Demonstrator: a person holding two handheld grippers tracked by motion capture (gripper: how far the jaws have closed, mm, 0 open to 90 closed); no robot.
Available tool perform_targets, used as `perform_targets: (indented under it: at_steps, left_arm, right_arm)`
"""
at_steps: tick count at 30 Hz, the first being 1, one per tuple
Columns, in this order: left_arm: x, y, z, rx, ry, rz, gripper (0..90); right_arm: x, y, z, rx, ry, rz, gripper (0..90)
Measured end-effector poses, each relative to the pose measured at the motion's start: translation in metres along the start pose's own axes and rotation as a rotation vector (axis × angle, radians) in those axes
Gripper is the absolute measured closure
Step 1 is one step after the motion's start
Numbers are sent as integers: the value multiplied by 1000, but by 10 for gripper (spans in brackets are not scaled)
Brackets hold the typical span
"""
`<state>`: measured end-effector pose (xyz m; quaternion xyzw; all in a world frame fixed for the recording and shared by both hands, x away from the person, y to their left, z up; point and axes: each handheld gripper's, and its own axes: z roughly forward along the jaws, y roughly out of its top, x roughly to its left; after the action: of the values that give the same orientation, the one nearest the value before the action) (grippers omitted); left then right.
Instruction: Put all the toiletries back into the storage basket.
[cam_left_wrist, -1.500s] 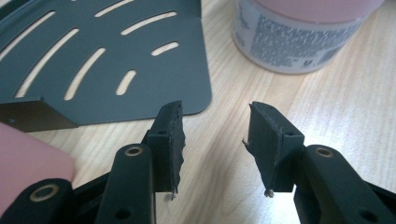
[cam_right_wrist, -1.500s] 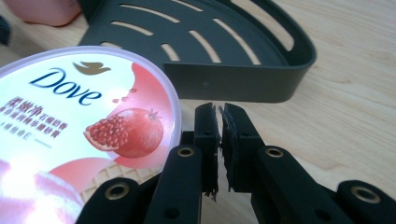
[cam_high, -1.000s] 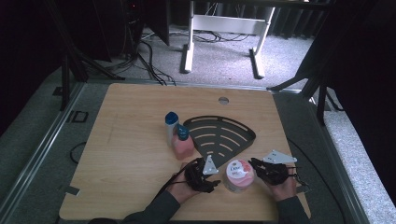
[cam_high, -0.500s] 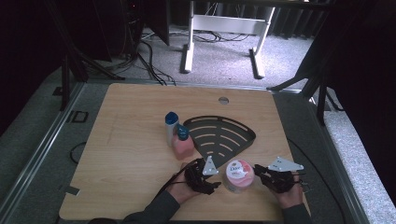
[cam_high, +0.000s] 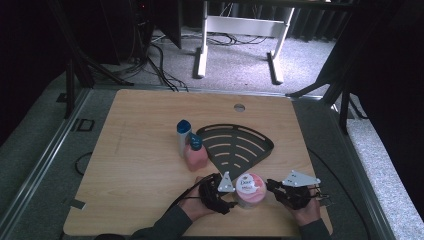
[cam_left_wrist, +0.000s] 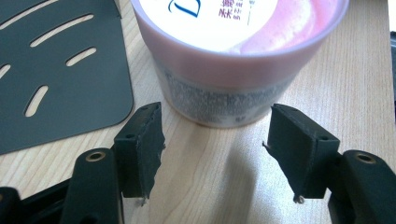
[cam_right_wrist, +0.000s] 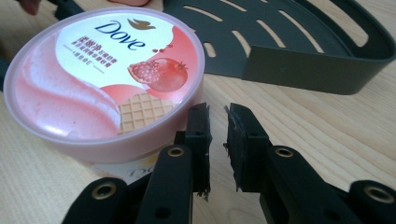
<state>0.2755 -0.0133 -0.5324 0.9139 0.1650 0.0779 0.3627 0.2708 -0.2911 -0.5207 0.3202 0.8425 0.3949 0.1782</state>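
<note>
- Compared with a second earlier, the left gripper (cam_high: 227, 196) had just been spreading its jaws; in the left gripper view they stood apart on either side of the pink tub (cam_left_wrist: 238, 56) with a gap at each pad, pressing on nothing.
- The right gripper (cam_high: 272, 186) looked slightly shifted on the table from a second before; its jaws were pressed nearly together with nothing between them, just beside the tub's wall in the right gripper view (cam_right_wrist: 215, 149).
- The tub (cam_high: 249, 189) sat in the same spot as in the earlier frames, upright near the table's near edge, between the two grippers.
- The surface was a light wooden table (cam_high: 135, 165) with a small round hole (cam_high: 239, 107) at the far edge, at 12 o'clock from the tub.
- Around the table lay grey carpet (cam_high: 240, 60), with a white stand's legs (cam_high: 200, 65) and loose cables (cam_high: 160, 60) at the far side, and dark surroundings beyond.
- A black slotted corner shelf (cam_high: 235, 147) lay flat at 12 o'clock from the tub, with nothing in it.
- A pink bottle with a blue cap (cam_high: 195, 155) and a pale bottle with a blue cap (cam_high: 183, 137) stood upright, touching, at 10 o'clock from the tub.
- The tub's printed lid (cam_right_wrist: 105, 70), showing a pomegranate and waffle, was on, so its contents were hidden.
</note>
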Motion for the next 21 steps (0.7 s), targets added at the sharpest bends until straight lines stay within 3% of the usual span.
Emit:
perform_targets:
  at_steps: [12, 17, 21]
  left_arm:
    - [0, -4, 2, -40, -36, 13, 318]
    - [3, -5, 1, -70, -60, -17, 303]
    - [2, -4, 0, -82, -57, -13, 292]
  right_arm:
    - [6, 0, 2, 16, 31, -41, 798]
    - [7, -1, 2, 26, 37, -54, 793]
    - [6, -3, 2, 36, 49, -68, 784]
